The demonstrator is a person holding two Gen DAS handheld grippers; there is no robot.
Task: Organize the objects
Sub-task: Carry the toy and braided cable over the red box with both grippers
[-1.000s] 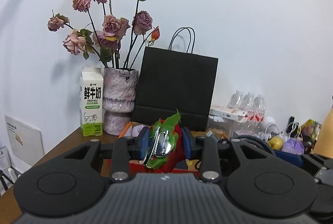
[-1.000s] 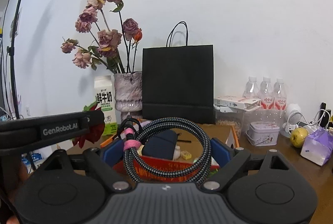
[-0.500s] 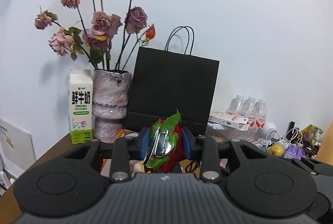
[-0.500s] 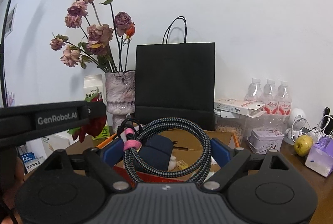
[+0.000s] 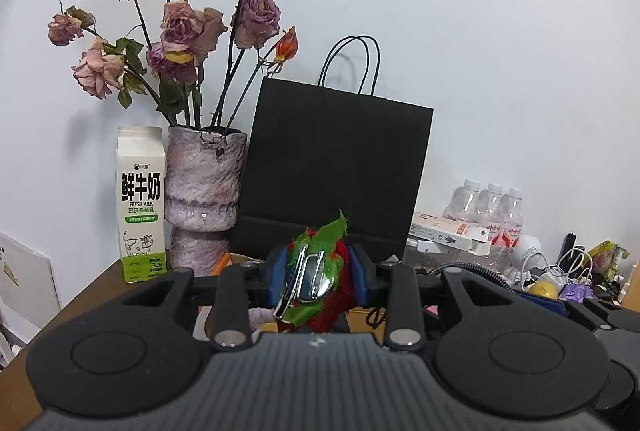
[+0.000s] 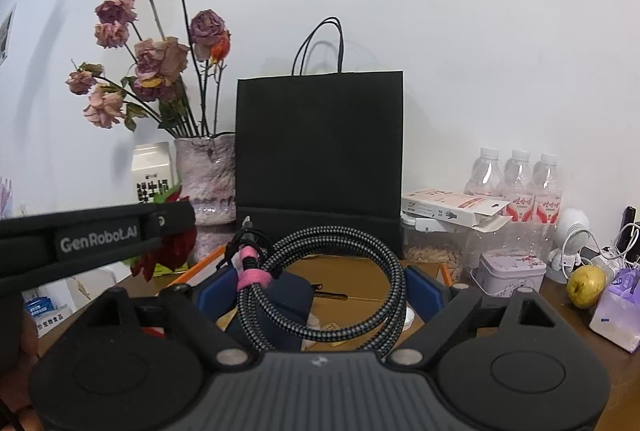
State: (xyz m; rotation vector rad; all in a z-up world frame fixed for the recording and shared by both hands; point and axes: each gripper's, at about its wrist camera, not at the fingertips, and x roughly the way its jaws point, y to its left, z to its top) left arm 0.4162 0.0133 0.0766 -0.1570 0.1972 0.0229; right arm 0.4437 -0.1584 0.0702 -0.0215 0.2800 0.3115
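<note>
**Both grippers loaded and carried above the worktop**

Black paper bag [image 6: 319, 155] stands upright against the wall, centre of frame, the largest fixture. Left of it, the vase of dried roses [image 5: 205, 191], with the milk carton [image 5: 141, 207] beside it. An open cardboard box [image 6: 352, 271] lies low at centre, judged the likely collecting point.

Right gripper [image 6: 320, 295]: fingers spread wide, clamped across a coiled braided cable [image 6: 320, 283] bound with a pink tie, so the coil keeps its shape.

Left gripper [image 5: 318, 271]: fingers close together, pinching a red artificial flower with green leaf [image 5: 320, 271] and a shiny metal piece, unidentifiable. Both items are clear of the worktop [image 6: 560, 335], not yet placed.
</note>
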